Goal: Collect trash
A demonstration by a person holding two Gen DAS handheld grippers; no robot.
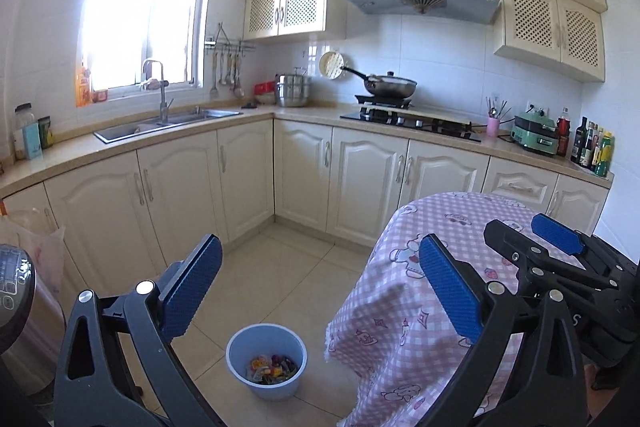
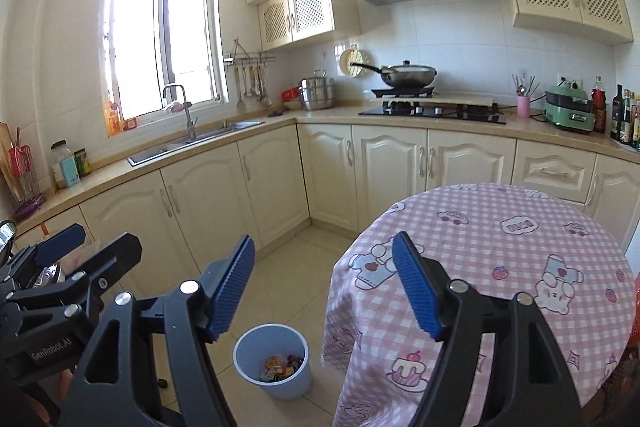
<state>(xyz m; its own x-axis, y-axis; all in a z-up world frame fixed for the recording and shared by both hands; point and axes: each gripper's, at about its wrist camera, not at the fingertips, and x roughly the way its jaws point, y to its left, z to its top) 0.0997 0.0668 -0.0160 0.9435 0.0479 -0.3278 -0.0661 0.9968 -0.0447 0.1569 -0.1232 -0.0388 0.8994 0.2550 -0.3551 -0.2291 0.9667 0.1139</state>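
Though below gripper [image 1: 320,291] (spread): binned trash [image 1: 272,369].

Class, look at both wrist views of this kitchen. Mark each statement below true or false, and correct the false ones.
1. The bin on the floor holds wrappers. True.
2. The left gripper is shut on a wrapper. False: it is open and holds nothing.
3. The bin stands on the table. False: it stands on the floor beside it.
4. The right gripper is open. True.
5. A pan sits on the stove. True.
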